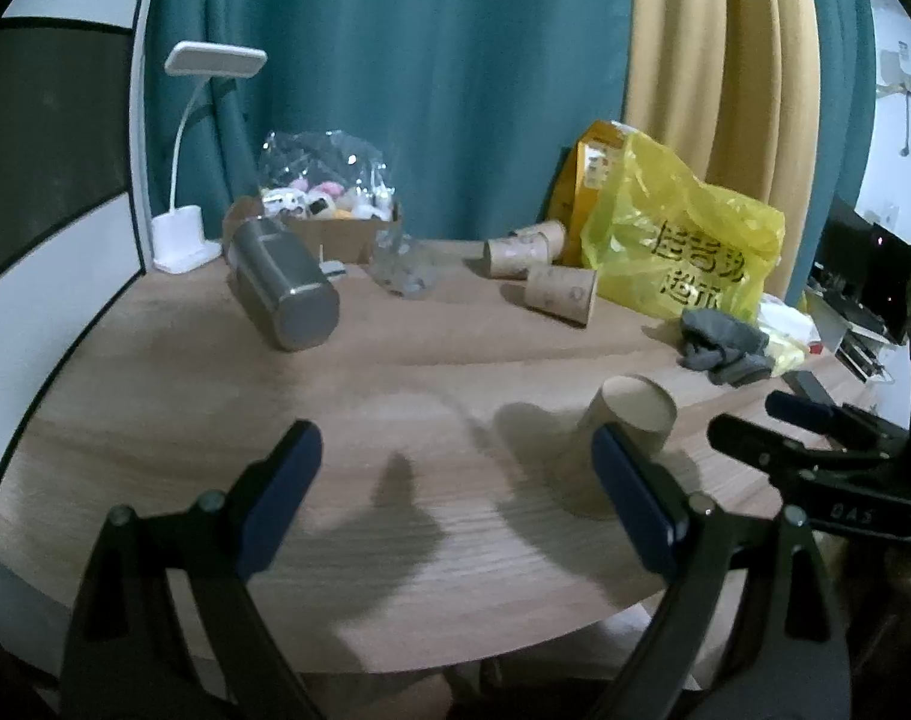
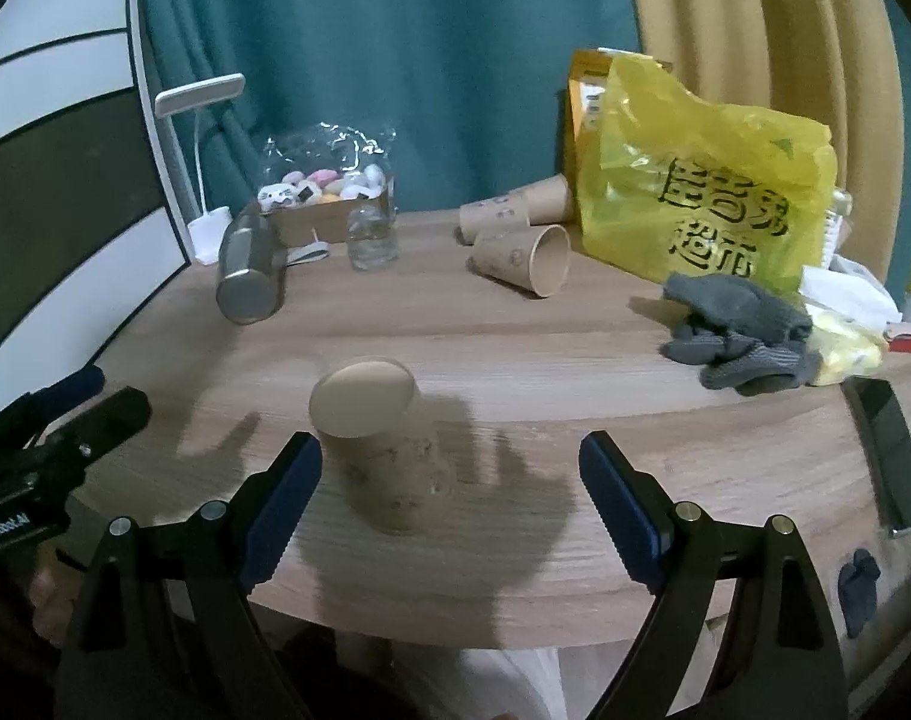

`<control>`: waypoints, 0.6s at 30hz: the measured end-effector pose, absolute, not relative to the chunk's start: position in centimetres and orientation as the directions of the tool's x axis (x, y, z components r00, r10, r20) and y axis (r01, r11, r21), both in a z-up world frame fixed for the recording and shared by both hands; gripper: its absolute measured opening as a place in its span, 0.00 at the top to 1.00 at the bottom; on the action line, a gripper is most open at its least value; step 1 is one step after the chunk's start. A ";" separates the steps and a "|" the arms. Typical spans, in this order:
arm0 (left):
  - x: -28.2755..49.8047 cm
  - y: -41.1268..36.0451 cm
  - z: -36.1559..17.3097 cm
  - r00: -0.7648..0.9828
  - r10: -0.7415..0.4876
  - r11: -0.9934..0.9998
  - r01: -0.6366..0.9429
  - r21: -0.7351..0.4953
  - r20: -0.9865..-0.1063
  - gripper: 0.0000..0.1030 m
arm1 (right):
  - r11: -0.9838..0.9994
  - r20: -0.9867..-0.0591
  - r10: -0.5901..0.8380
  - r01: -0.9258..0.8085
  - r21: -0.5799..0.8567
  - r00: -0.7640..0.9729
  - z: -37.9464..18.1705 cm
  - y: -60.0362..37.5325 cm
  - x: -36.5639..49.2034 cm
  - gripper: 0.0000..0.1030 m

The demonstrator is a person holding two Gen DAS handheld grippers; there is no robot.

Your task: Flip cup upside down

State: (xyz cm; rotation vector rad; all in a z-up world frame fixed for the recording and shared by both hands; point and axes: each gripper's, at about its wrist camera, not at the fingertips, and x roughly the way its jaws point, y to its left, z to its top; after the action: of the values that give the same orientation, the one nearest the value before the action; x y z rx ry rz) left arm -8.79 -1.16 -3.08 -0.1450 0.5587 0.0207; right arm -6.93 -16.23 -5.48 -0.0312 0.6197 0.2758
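A brown paper cup (image 2: 377,444) stands upside down on the wooden table (image 2: 515,348), its flat base up. It also shows in the left wrist view (image 1: 626,420), partly behind my left gripper's right finger. My right gripper (image 2: 449,498) is open and empty, just in front of the cup, which sits near its left finger. My left gripper (image 1: 455,498) is open and empty, with the cup beyond its right finger. The right gripper shows at the right edge of the left wrist view (image 1: 773,426); the left gripper shows at the left edge of the right wrist view (image 2: 89,402).
Three more paper cups (image 2: 524,258) lie on their sides at the back by a yellow plastic bag (image 2: 707,204). A steel tumbler (image 2: 248,273) lies at the back left near a small glass (image 2: 368,237), a box of sweets (image 2: 326,204) and a white lamp (image 2: 197,120). Grey gloves (image 2: 737,336) and a black phone (image 2: 887,444) lie at the right.
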 end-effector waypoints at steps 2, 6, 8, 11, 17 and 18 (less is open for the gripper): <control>-9.2 -1.3 -2.8 0.852 -0.018 0.989 -0.062 -0.134 -0.524 0.10 | 0.965 -0.576 0.235 -0.259 0.041 0.783 -5.4 -16.3 -7.3 0.13; -9.7 -1.3 -2.6 0.855 -0.011 0.988 -0.069 -0.135 -0.518 0.10 | 0.964 -0.576 0.236 -0.265 0.035 0.783 -5.2 -16.3 -7.6 0.13; -9.8 -1.1 -2.6 0.853 -0.007 0.988 -0.074 -0.134 -0.522 0.10 | 0.963 -0.576 0.237 -0.267 0.034 0.783 -5.1 -16.3 -7.6 0.13; -9.8 -1.1 -2.5 0.853 -0.004 0.988 -0.077 -0.133 -0.522 0.10 | 0.963 -0.575 0.236 -0.266 0.033 0.784 -5.1 -16.3 -7.7 0.13; -10.0 -1.1 -2.4 0.854 0.000 0.989 -0.076 -0.125 -0.521 0.10 | 0.962 -0.573 0.241 -0.270 0.035 0.784 -4.9 -16.3 -7.7 0.13; -10.0 -1.1 -2.3 0.854 0.001 0.989 -0.077 -0.126 -0.520 0.10 | 0.962 -0.571 0.241 -0.270 0.035 0.785 -4.9 -16.3 -7.7 0.13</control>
State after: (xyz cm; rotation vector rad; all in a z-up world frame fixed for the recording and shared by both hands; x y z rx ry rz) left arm -10.01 -1.12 -2.32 -0.1442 0.5458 0.0413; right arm -7.71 -16.26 -4.91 -0.0492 0.6093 0.2755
